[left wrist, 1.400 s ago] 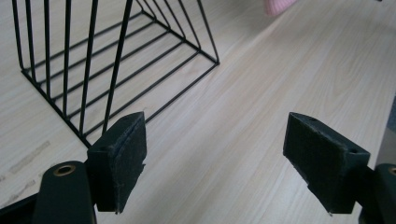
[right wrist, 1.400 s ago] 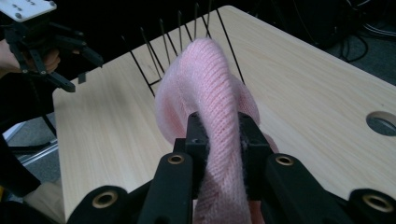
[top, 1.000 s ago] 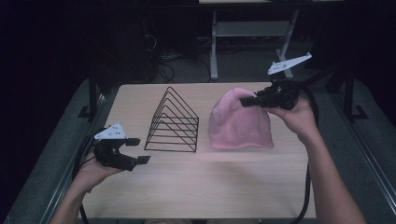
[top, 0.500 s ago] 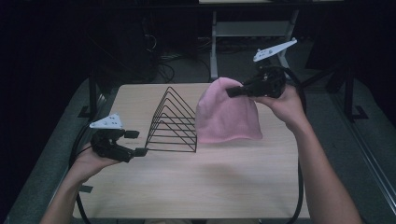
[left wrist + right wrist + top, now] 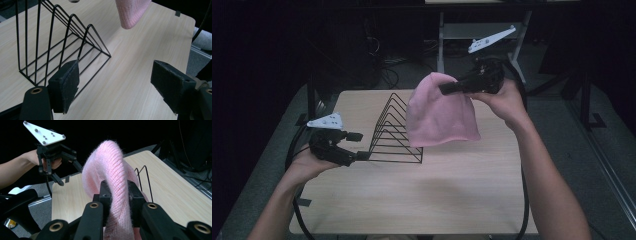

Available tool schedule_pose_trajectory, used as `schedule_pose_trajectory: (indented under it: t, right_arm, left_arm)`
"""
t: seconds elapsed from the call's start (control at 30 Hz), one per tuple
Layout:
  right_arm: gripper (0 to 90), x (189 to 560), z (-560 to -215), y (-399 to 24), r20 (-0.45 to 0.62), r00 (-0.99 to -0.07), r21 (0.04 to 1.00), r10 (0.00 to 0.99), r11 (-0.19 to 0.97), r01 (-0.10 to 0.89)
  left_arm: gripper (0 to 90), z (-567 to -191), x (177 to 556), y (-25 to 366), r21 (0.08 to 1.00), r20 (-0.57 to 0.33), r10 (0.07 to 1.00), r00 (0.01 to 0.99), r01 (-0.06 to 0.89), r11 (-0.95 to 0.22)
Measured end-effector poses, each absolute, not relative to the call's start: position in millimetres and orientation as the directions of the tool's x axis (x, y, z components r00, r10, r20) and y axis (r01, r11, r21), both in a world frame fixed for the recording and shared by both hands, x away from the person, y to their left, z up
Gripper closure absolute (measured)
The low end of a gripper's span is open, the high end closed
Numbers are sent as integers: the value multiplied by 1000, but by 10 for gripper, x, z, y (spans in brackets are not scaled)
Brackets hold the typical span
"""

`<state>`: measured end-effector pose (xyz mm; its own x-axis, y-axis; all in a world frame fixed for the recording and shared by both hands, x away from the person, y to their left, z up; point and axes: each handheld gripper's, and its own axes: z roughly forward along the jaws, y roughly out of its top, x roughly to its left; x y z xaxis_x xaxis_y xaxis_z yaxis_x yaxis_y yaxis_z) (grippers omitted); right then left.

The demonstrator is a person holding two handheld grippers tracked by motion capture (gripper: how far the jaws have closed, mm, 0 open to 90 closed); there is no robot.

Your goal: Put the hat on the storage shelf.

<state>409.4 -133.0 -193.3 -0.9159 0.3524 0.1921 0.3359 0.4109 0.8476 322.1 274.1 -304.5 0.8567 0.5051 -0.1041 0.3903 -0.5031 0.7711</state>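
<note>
At the bench's left edge, the left gripper (image 5: 354,146) is held in a hand (image 5: 307,162) just above the wood, its jaws wide apart with nothing between them. In the left gripper view its pads (image 5: 66,85) frame bare bench (image 5: 130,82), with the near end of the rack just beyond the left pad.

The rack (image 5: 394,132), a black wire row of triangular loops, stands upright on the bench left of centre, running from near the far edge toward the middle. Its near end sits just beside the left gripper.

The hat (image 5: 439,115), pink and knitted, hangs in the air above the bench's middle, partly in front of the rack's far end, with its open rim downward and clear of the wood.

The right gripper (image 5: 447,89) is up over the far right part of the bench, its jaws pinched tight on the hat's crown. In the right gripper view the knit (image 5: 117,195) is squeezed between the two pads.
</note>
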Motion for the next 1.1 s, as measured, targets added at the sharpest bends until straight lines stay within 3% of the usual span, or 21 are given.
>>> schedule_pose_trajectory:
  t: [0.87,1.1]
  right_arm:
    - [776,4235,-1724,-812,175,-942,850,287,439,291]
    - [776,4278,-1651,-626,166,-952,854,258,446,270]
  left_arm:
    - [243,-2820,3468,2606,771,-104,457,883,362,-524]
    - [298,-2753,3550,2610,776,-118,447,887,363,-515]
